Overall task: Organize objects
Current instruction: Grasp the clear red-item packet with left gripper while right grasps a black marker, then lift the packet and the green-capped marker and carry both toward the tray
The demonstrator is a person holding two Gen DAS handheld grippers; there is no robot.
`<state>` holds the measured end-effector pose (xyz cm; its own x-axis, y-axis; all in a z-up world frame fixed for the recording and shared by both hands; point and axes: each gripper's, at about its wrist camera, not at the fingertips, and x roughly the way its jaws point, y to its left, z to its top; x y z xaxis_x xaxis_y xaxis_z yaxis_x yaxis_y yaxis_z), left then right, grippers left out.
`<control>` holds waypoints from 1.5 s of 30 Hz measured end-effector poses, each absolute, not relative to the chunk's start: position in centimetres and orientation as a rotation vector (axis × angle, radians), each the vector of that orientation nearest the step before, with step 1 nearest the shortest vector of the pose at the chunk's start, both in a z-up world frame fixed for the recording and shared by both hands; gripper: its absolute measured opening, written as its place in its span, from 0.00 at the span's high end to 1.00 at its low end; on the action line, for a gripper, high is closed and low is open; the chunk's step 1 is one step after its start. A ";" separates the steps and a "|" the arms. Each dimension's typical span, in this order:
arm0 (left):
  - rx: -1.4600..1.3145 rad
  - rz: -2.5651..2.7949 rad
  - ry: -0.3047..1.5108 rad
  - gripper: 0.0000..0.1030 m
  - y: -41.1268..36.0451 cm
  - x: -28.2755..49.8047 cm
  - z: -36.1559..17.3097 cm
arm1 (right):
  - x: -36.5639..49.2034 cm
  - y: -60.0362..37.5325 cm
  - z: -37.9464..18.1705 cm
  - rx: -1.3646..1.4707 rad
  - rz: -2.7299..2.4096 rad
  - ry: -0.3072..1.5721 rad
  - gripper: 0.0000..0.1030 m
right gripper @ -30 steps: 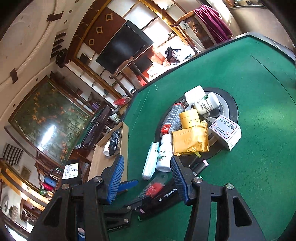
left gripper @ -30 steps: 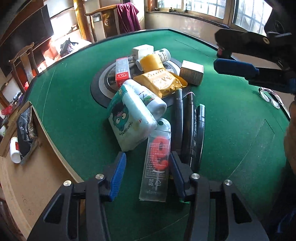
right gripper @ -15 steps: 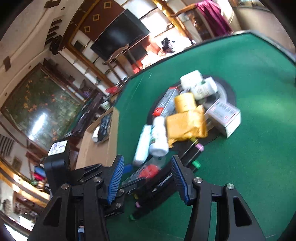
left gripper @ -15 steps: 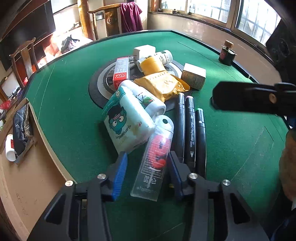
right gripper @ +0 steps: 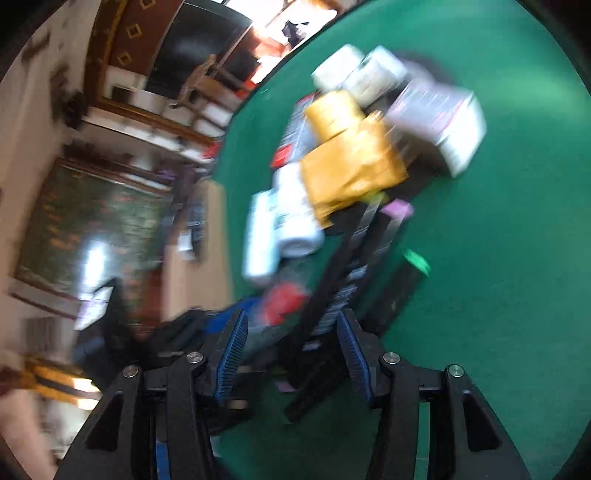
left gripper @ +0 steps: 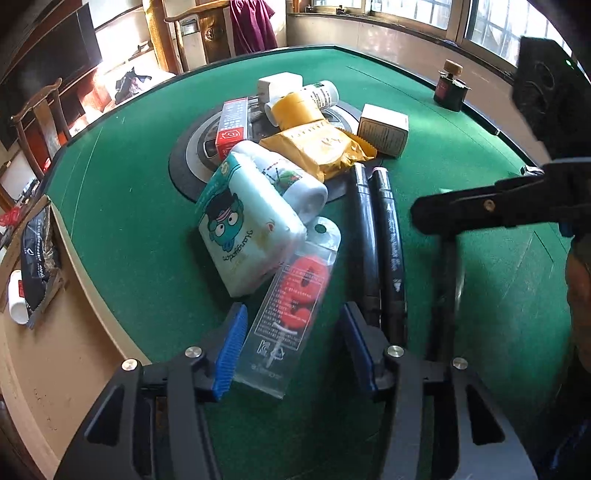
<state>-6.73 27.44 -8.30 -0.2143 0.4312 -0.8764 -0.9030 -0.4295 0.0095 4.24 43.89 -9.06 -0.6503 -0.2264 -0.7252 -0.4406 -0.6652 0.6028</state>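
The right wrist picture is all blurry. The right claw (right gripper: pixel 291 354) is opening, with long black marker pens (right gripper: pixel 332 306) between its blue ribbed pads, not pinched.

The left claw (left gripper: pixel 291 347) is opening too. A clear flat plastic pack (left gripper: pixel 291 310) with something red inside lies loose between its pads. Just past it sits a soft pale-blue tissue pack (left gripper: pixel 247 229) on the green felt table (left gripper: pixel 122 206).

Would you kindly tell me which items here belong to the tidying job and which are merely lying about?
Belonging to the job:
clear packet between the opening left claw
tissue pack
black markers
yellow pouch
white box

Lying about:
dark bottle
maroon cloth
wooden chair
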 end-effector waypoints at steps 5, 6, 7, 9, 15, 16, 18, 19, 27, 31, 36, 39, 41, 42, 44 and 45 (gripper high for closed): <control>-1.050 1.800 0.662 0.63 28.1 -6.1 -8.3 | 6.9 46.6 -8.5 -1.138 2.440 1.243 0.37; -1.046 1.795 0.665 0.73 28.2 -5.8 -8.2 | 7.0 46.7 -8.3 -1.134 2.453 1.222 0.37; -1.033 1.798 0.685 0.74 28.3 -5.3 -8.2 | 7.1 46.7 -8.0 -1.127 2.468 1.200 0.37; -1.012 1.802 0.709 0.74 28.5 -4.5 -8.1 | 7.6 46.7 -7.1 -1.090 2.484 1.154 0.37; -1.042 1.784 0.682 0.74 28.0 -4.9 -8.0 | 7.1 46.9 -6.8 -1.137 2.566 0.918 0.32; -1.050 1.796 0.672 0.74 27.8 -5.3 -8.0 | 6.6 46.9 -7.2 -1.177 2.561 0.877 0.32; -1.055 1.800 0.659 0.74 27.7 -5.5 -8.0 | 6.3 46.9 -8.3 -1.253 2.574 0.866 0.32; -1.054 1.799 0.659 0.74 27.7 -5.5 -8.0 | 6.3 46.7 -8.6 -1.294 2.576 0.868 0.32; -1.047 1.802 0.666 0.74 27.9 -5.5 -8.0 | 9.3 41.6 -8.6 -1.613 2.654 0.523 0.32; -1.048 1.808 0.653 0.72 27.9 -5.6 -8.0 | 9.5 39.1 -8.8 -1.618 2.673 0.191 0.35; -1.035 1.828 0.639 0.73 28.0 -5.7 -8.1 | 9.0 37.2 -8.7 -1.634 2.707 -0.049 0.85; -1.033 1.844 0.635 0.74 28.0 -5.7 -8.1 | 9.2 37.0 -8.6 -1.625 2.688 -0.040 0.85; -1.032 1.839 0.629 0.74 28.0 -5.7 -8.0 | 9.6 38.1 -8.3 -1.602 2.703 0.099 0.85; -1.031 1.838 0.616 0.74 27.8 -5.8 -7.8 | 9.9 38.6 -8.0 -1.579 2.710 0.148 0.85; -1.035 1.826 0.579 0.74 27.5 -6.0 -7.4 | 10.2 39.1 -7.7 -1.558 2.712 0.203 0.85; -1.030 1.820 0.561 0.74 27.3 -6.0 -7.1 | 10.6 40.0 -7.2 -1.513 2.732 0.341 0.85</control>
<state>-6.01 27.30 -7.08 -0.2071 0.5040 -0.8385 -0.8887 -0.4553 -0.0541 10.58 40.05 -7.22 -0.5360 -0.1042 -0.8378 -0.1048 -0.9765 0.1885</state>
